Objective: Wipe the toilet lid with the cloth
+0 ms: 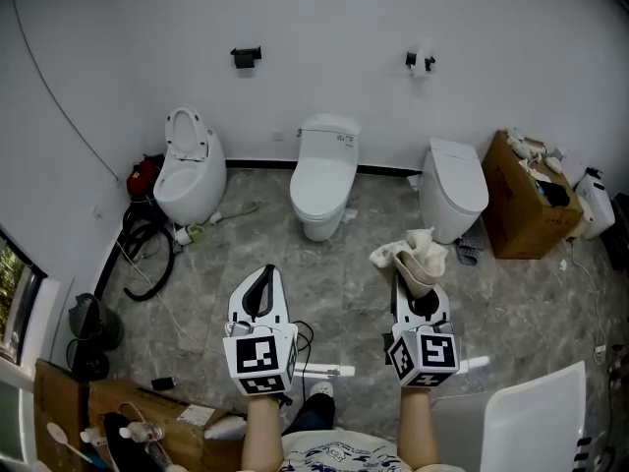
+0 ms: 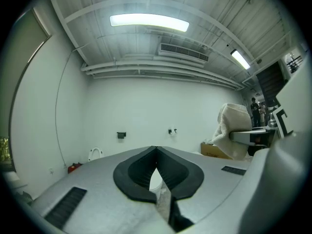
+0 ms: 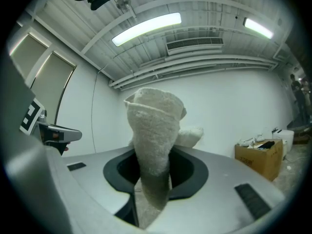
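Observation:
Three white toilets stand along the back wall. The middle toilet (image 1: 323, 176) and the right toilet (image 1: 454, 187) have their lids down; the left toilet (image 1: 187, 169) has its lid up. My right gripper (image 1: 417, 281) is shut on a cream terry cloth (image 1: 411, 254), which bunches up above the jaws (image 3: 155, 126). That cloth also shows at the right of the left gripper view (image 2: 234, 126). My left gripper (image 1: 263, 272) is shut with nothing in it, its tips touching (image 2: 156, 149). Both grippers hang over the grey floor, well short of the toilets.
An open cardboard box (image 1: 527, 201) of clutter stands at the right wall. A black hose (image 1: 147, 255) and a red object (image 1: 142, 177) lie by the left toilet. A white chair (image 1: 532, 425) is at bottom right, a cluttered table (image 1: 126, 424) at bottom left.

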Motion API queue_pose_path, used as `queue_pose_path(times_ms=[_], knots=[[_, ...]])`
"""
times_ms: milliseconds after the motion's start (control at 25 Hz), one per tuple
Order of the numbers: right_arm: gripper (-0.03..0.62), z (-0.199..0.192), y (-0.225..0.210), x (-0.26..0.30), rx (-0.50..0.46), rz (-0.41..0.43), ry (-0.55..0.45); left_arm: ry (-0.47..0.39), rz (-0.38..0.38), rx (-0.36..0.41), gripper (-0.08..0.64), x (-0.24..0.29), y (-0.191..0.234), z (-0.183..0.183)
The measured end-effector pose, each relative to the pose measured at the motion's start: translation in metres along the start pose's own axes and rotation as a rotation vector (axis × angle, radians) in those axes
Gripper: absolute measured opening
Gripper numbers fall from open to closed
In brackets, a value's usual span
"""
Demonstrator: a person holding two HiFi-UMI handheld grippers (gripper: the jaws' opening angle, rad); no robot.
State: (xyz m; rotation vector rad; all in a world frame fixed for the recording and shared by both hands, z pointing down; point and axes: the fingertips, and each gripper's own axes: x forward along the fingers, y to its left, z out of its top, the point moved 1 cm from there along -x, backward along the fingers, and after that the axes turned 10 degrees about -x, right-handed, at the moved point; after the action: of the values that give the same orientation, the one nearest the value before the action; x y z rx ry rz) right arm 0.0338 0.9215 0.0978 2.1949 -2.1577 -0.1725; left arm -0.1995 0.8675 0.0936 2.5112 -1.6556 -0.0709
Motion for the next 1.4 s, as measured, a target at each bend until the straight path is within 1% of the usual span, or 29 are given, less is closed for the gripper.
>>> queue_pose_path(times_ms=[240,520,760,920,1120,1400], knots=[[0.112,-0.003,0.001,0.051,0.010,0.006,-0.012,-0.019,0.003,0.007,0.003,0.046,0.020,0.009],[0.112,-0.009,0.005,0.105,0.012,-0.016,0.003,-0.012,-0.007,0.017,0.003,0.097,0.049,0.012],[0.112,-0.019,0.006,0.140,0.006,-0.020,0.040,0.021,-0.013,0.007,0.003,0.130,0.068,0.001],[0.112,-0.023,0.002,0.166,-0.002,-0.019,0.052,0.037,-0.004,-0.006,0.003,0.152,0.076,-0.006],[0.112,-0.030,-0.005,0.208,-0.001,0.008,0.042,0.038,0.022,-0.008,0.003,0.183,0.082,-0.010],[0.112,-0.051,-0.020,0.303,0.026,0.064,0.043,0.042,0.069,0.010,0.003,0.265,0.095,-0.016]])
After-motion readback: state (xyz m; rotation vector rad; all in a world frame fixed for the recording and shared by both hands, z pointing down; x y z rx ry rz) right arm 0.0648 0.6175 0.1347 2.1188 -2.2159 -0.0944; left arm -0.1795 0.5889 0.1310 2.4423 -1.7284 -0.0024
